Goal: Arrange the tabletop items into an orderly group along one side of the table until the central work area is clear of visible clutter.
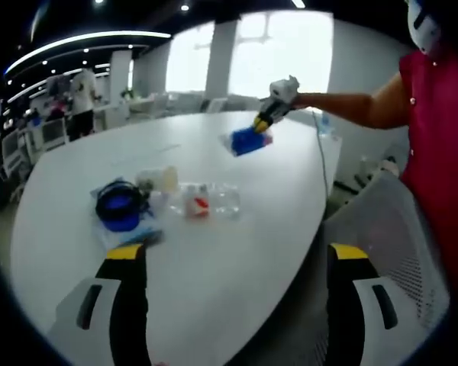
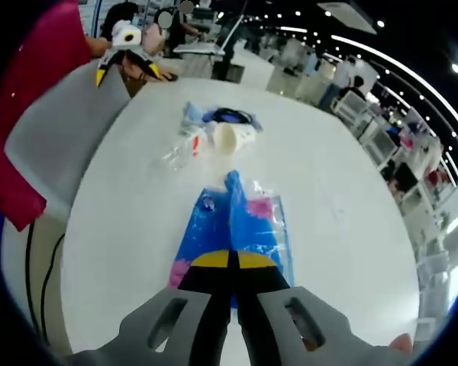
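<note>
My right gripper (image 2: 230, 257) is shut on a blue plastic packet (image 2: 233, 217) with pink print, which lies on the white table (image 2: 343, 206). In the left gripper view the packet (image 1: 246, 142) is at the far side of the table with the right gripper (image 1: 266, 122) on it. A small cluster sits mid-table: a white cup (image 1: 159, 179) on its side, a clear bottle (image 1: 208, 201) with a red label, and a dark blue round item (image 1: 120, 206) on a pale blue wrapper. My left gripper (image 1: 237, 255) stands wide open near the table's edge, holding nothing.
A grey mesh chair (image 1: 401, 221) stands at the table's edge beside a person in a red shirt (image 1: 439, 114). A thin cable (image 1: 319, 152) runs across the table's right side. Other desks and people stand far behind.
</note>
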Demonstrator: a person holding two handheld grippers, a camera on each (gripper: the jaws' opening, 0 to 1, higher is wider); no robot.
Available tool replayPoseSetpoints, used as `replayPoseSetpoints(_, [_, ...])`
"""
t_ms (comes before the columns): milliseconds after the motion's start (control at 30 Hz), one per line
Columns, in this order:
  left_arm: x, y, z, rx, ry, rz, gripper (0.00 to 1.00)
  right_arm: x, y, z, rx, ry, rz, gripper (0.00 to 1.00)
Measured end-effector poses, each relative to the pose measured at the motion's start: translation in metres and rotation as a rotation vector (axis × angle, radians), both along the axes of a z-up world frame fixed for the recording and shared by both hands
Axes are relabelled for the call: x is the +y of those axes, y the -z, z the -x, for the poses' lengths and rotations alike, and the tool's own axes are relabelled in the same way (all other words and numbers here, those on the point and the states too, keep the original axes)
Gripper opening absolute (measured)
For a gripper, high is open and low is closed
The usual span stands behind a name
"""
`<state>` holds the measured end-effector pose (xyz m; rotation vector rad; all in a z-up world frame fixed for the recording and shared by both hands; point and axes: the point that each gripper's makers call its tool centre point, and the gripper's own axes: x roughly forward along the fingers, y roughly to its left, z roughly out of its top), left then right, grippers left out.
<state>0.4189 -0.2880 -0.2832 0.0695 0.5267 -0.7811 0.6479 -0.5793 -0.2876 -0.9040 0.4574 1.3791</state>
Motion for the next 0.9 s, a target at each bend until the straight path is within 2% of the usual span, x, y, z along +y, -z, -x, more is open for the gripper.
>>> replayPoseSetpoints(100, [0.0,0.005,0.001,0.021,0.0,-0.013,0.95,-0.001,0.004,-0.004,0.009,-0.013,0.002,0.01])
replayPoseSetpoints(333, [0.005,0.007,-0.002,0.031,-0.027,-0.02,0.95,-0.003,0.018,-0.013,0.043,-0.068,0.024,0.01])
replayPoseSetpoints(467, [0.009,0.003,-0.007,0.006,-0.049,-0.014,0.95,-0.003,0.024,-0.02,0.055,-0.086,0.033,0.01])
replayPoseSetpoints(567, [0.015,0.004,-0.01,0.008,-0.069,-0.016,0.95,-0.003,0.031,-0.021,0.068,-0.103,0.041,0.01])
replayPoseSetpoints(900, [0.016,0.01,-0.009,0.028,-0.08,-0.037,0.94,-0.003,0.049,-0.032,0.083,-0.133,0.061,0.01])
